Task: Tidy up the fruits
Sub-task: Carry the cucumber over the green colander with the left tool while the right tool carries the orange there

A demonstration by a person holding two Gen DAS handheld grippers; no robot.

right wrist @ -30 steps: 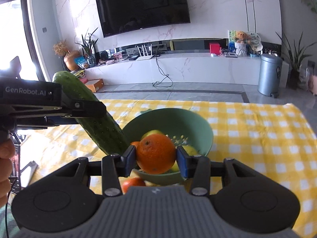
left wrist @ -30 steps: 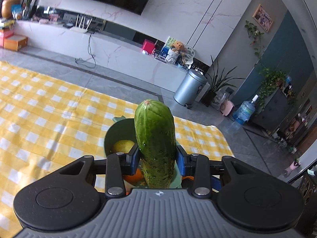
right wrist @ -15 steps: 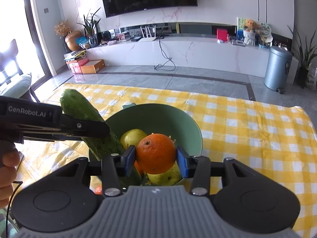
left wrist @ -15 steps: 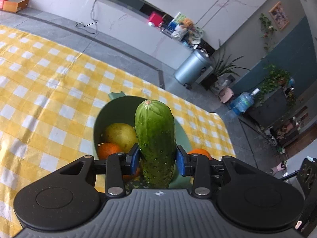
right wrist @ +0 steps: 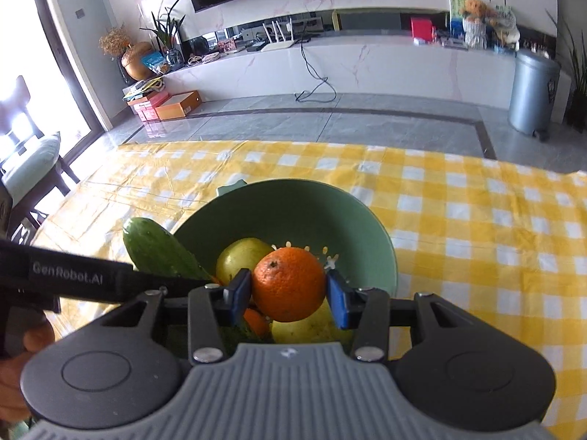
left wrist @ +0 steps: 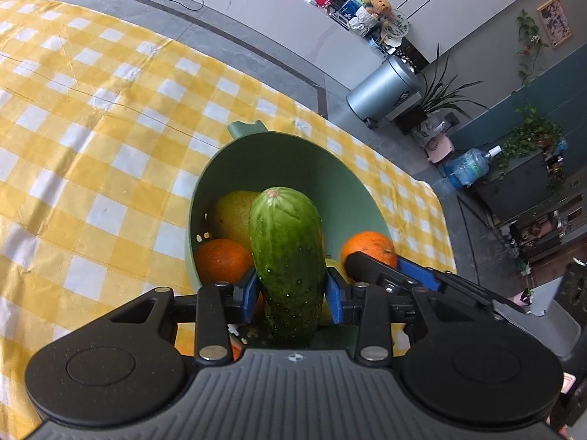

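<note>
- The left gripper [left wrist: 290, 295] is seen at lower centre of the left wrist view; its blue pads are pressed against the sides of a cucumber [left wrist: 288, 256], which is held with its pale ribbed tip pointing up the frame over the bowl's near edge.
- The cucumber's skin is glossy, dark green and dotted with small bumps.
- The right gripper [right wrist: 288, 295] is seen at lower centre of the right wrist view; a round orange [right wrist: 288, 285] with dimpled peel is pinched between its blue pads, above the bowl.
- A green bowl [right wrist: 293, 201], smooth, round and deep, with a small tab on its far rim and slots in its wall, is shown at mid-frame.
- In the bowl, two yellow-green pear-like fruits [right wrist: 240, 260] and one further orange [left wrist: 223, 260] are counted.
- The bowl is set on a yellow-and-white checked tablecloth [right wrist: 477, 220], creased in places.
- One grey cylindrical bin [right wrist: 532, 91] is shown at the right edge, on the tiled floor.
</note>
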